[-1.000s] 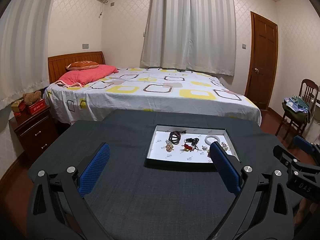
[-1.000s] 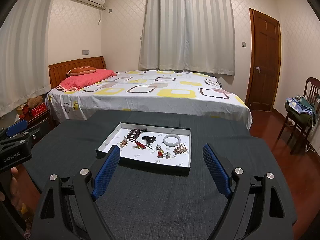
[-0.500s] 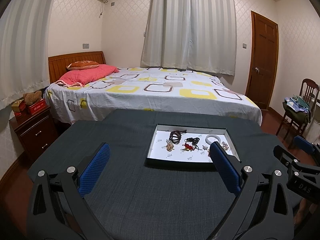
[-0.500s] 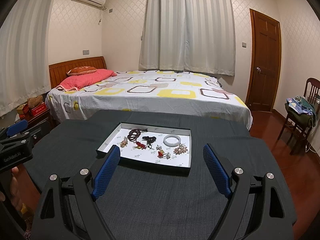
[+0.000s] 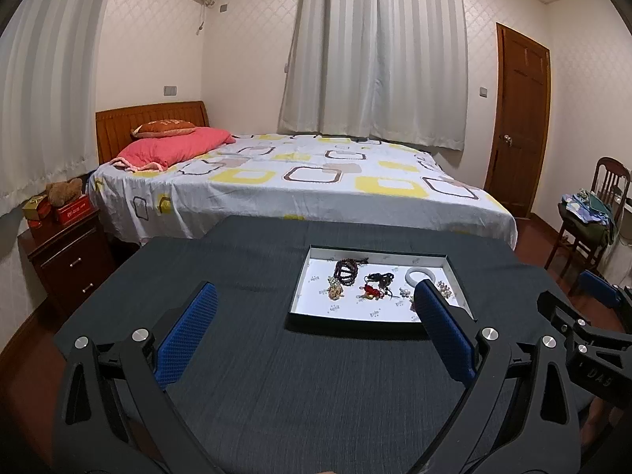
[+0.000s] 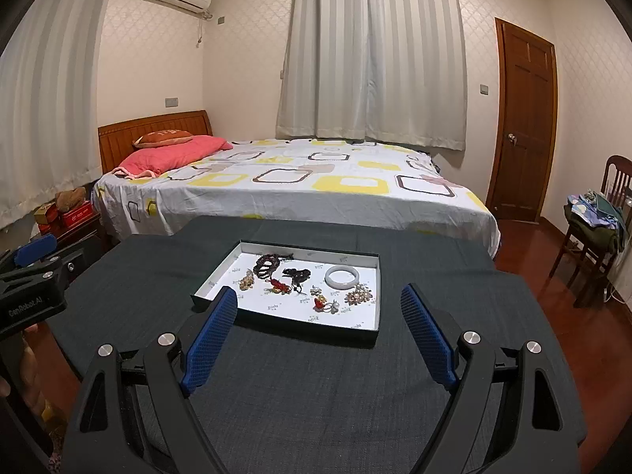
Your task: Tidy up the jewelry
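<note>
A shallow black tray with a white floor lies on the dark cloth table. In it are a dark bead bracelet, a white bangle, a red knot charm, a black cord piece, a pearl brooch and small rings. My left gripper is open and empty, above the table short of the tray. My right gripper is open and empty, just short of the tray's near edge.
The table is covered in dark grey cloth. A bed stands behind it, a wooden nightstand at the left, and a chair with clothes at the right. The other gripper shows at each view's side edge.
Both grippers have barely moved; the views drifted very slightly. Both jaws stay open and the jewelry lies unchanged in the tray.
</note>
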Action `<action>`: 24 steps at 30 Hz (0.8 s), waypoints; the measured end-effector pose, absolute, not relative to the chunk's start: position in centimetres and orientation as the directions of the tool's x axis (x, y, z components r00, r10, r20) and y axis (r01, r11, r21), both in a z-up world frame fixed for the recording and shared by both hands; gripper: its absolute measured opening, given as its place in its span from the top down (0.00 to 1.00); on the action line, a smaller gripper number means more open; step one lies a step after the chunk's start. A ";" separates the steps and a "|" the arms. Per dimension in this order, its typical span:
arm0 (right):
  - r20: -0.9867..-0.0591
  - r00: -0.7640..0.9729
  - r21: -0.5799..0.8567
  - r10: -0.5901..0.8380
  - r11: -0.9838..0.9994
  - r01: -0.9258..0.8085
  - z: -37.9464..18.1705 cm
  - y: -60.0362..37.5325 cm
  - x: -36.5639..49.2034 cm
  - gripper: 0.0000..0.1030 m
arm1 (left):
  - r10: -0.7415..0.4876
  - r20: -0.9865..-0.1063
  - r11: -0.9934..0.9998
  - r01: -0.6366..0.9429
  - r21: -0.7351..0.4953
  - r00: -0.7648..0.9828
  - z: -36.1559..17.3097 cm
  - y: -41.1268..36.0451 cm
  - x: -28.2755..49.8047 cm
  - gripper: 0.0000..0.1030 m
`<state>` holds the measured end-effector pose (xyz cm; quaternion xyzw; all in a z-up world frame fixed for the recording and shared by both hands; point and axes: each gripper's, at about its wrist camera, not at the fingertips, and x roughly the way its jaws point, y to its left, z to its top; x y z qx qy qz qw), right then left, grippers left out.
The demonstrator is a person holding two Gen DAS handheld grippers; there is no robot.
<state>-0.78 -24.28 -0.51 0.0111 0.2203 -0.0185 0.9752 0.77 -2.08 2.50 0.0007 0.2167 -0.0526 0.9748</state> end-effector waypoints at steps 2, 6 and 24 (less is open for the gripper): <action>-0.431 0.902 0.013 -0.032 0.999 0.042 -0.5 -24.3 -0.8 0.20 | -0.098 -0.419 0.995 0.099 -0.021 0.902 2.5 -2.1 0.7 0.05; -0.430 0.902 0.013 -0.031 0.999 0.041 -0.5 -24.2 -0.8 0.20 | -0.092 -0.420 0.996 0.090 -0.023 0.903 2.5 -2.0 0.8 0.05; -0.431 0.902 0.013 -0.032 0.999 0.042 -0.7 -24.1 -0.9 0.20 | -0.130 -0.430 0.991 0.131 -0.029 0.893 2.4 -2.7 1.0 0.04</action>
